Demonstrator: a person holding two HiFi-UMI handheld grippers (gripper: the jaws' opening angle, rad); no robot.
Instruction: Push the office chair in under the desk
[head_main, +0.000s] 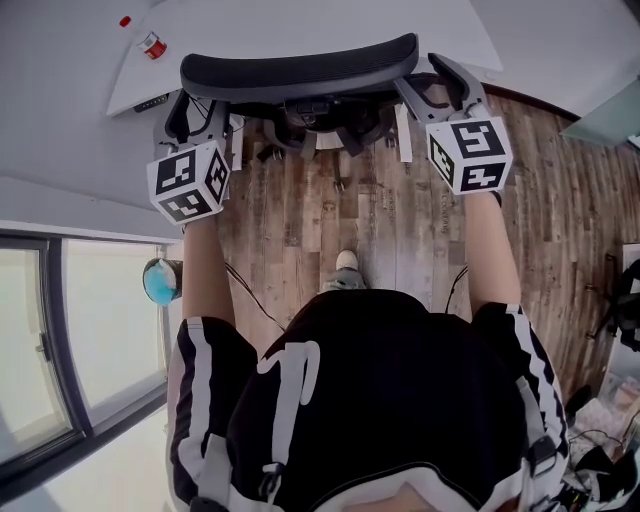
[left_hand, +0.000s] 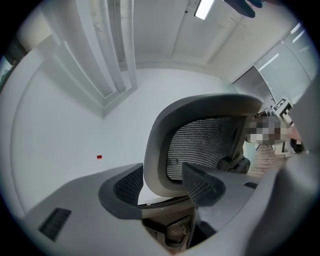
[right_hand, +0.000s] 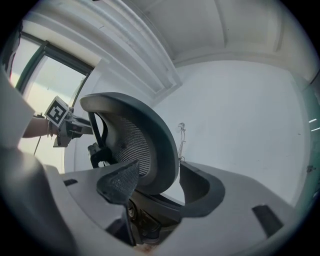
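The office chair's dark backrest (head_main: 300, 66) shows edge-on from above, against the white desk (head_main: 330, 25). My left gripper (head_main: 195, 108) clamps the backrest's left end, and my right gripper (head_main: 440, 82) clamps its right end. In the left gripper view the grey frame and mesh of the backrest (left_hand: 200, 145) sit between the jaws of the left gripper (left_hand: 162, 182), whose pads lie against it. The right gripper view gives the same picture: the backrest (right_hand: 135, 135) is caught in the right gripper (right_hand: 160, 185). Both grippers point level. The seat is hidden under the backrest.
A small red-capped item (head_main: 152, 44) lies on the desk's left corner. Wood floor (head_main: 390, 220) runs between me and the chair, with my shoe (head_main: 346, 262) on it. A window stands at the left with a blue object (head_main: 160, 282) beside it. Clutter sits at the lower right (head_main: 610, 400).
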